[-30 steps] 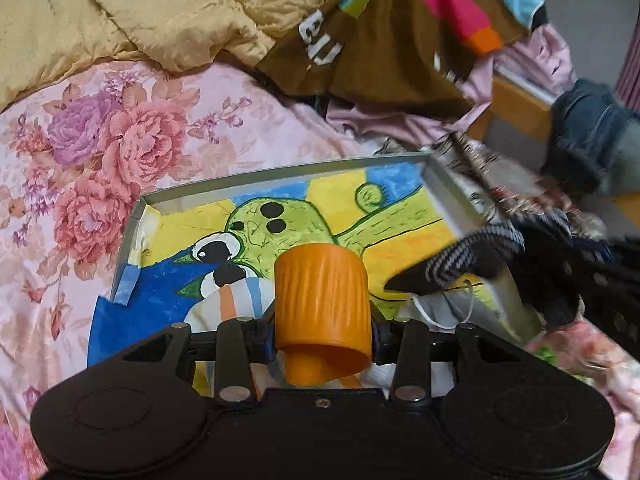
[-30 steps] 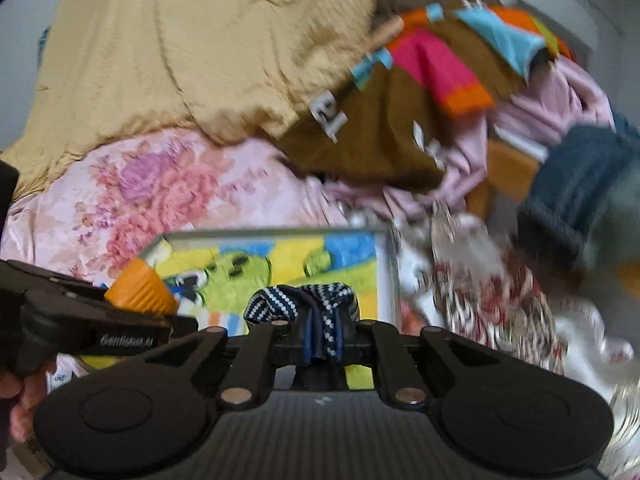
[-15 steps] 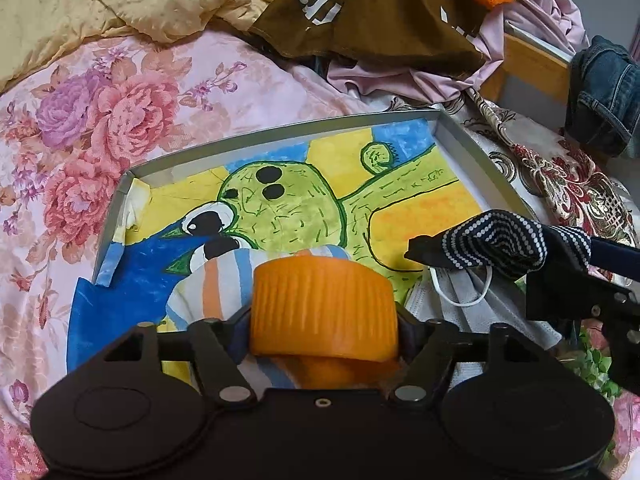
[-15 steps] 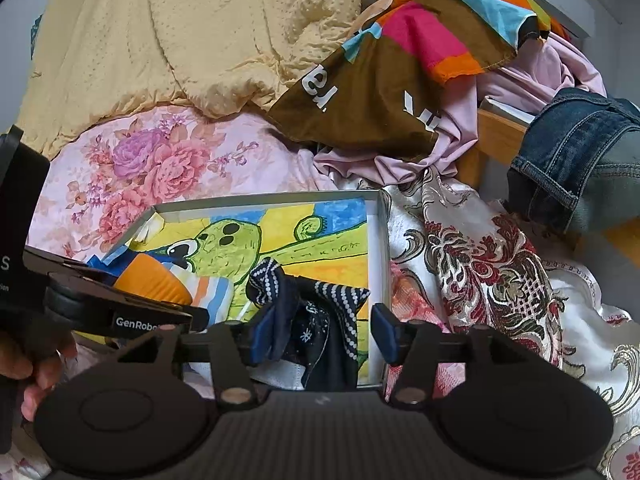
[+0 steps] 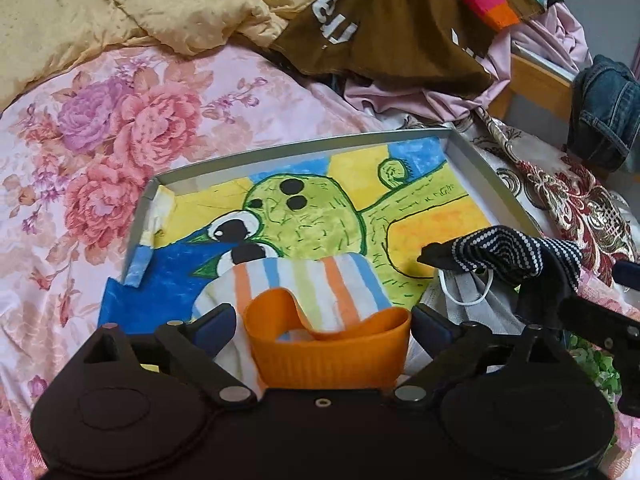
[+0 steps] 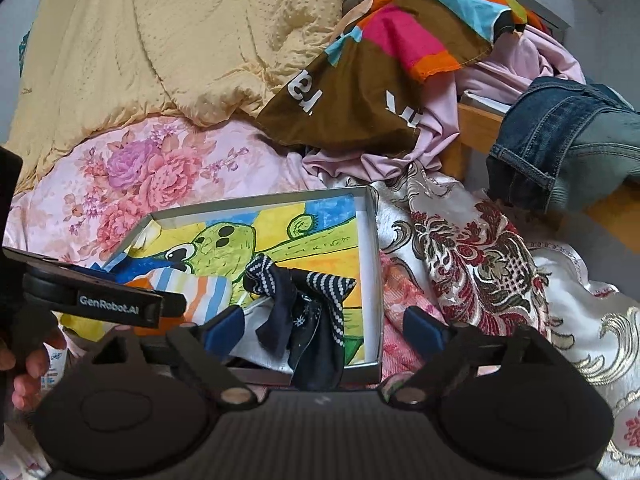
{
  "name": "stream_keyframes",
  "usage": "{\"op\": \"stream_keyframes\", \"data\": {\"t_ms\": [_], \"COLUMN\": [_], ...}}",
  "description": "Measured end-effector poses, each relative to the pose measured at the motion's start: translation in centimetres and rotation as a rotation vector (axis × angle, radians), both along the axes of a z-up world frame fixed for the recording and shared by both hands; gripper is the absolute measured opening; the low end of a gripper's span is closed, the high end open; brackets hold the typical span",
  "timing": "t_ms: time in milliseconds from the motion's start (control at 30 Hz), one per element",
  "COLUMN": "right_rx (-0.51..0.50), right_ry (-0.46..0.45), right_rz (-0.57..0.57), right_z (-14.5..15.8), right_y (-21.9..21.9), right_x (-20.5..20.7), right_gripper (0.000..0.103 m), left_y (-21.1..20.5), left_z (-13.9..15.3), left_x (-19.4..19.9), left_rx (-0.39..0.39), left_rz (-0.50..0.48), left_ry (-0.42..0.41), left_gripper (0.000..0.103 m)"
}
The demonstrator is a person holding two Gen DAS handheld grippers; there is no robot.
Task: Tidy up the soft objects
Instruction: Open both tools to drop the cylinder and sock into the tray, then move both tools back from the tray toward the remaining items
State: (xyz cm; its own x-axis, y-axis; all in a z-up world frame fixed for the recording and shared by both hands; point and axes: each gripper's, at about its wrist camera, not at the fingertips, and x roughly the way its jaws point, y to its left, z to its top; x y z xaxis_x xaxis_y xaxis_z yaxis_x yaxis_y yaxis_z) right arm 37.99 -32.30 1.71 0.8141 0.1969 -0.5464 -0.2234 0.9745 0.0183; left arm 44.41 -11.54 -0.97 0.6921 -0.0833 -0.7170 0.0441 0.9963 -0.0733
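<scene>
Bedding fills the left wrist view: a pink floral sheet (image 5: 100,152) on the left, a yellow quilt (image 5: 120,8) at the far edge and a brown patchwork cloth (image 5: 400,36) at the far right. A shallow grey box (image 5: 486,172) lined with a cartoon drawing lies on the sheet. The left gripper (image 5: 322,330) is over the near end of the box, its jaws opening, and the blue pads stand just clear of an orange ribbed sleeve (image 5: 328,356) that sits between them. A striped cloth (image 5: 296,284) lies under and beyond the sleeve, in the box. To the right, a dark dotted sock (image 5: 516,252) drapes over a grey face mask (image 5: 472,296) in the near right corner of the box.

From the right wrist view, the right gripper (image 6: 323,326) hovers at the near right corner of the box (image 6: 372,280), jaws opening, with the dotted sock (image 6: 308,312) hanging loose between the pads; neither pad presses on it. The left gripper (image 6: 120,304) reaches in from the left beside the striped cloth (image 6: 200,286). A hand (image 6: 28,364) shows at the near left edge. Jeans (image 6: 560,144) hang at the far right.
</scene>
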Motion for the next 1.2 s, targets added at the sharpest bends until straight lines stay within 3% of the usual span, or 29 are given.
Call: {"op": "stream_keyframes", "data": {"t_ms": [233,500,867,1200], "right_rx": [0.075,0.15,0.144,0.213], "right_ry": [-0.041,-0.089,-0.145,-0.131], "right_rz": [-0.073,-0.143,-0.099,-0.14], "right_z": [1.4,3.2,4.9,3.4], "right_y": [-1.1,-1.5,0.5,0.9], "right_x": [-2.3,-5.9,-12.6,-18.5], "right_gripper": [0.099,0.103,0.103,0.103], "left_y": [1.1,2.8,4.6,5.5], "left_z": [1.5,3.5,6.3,6.3], "left_x": [-2.2,-6.4,-13.5,-21.4], "left_rx": [-0.017,-0.035,-0.076,-0.113], "left_rz": [0.018,0.017,0.043,0.005], "left_ry": [-0.06,-0.125,-0.228,-0.276], "left_gripper": [0.101,0.102,0.102,0.102]}}
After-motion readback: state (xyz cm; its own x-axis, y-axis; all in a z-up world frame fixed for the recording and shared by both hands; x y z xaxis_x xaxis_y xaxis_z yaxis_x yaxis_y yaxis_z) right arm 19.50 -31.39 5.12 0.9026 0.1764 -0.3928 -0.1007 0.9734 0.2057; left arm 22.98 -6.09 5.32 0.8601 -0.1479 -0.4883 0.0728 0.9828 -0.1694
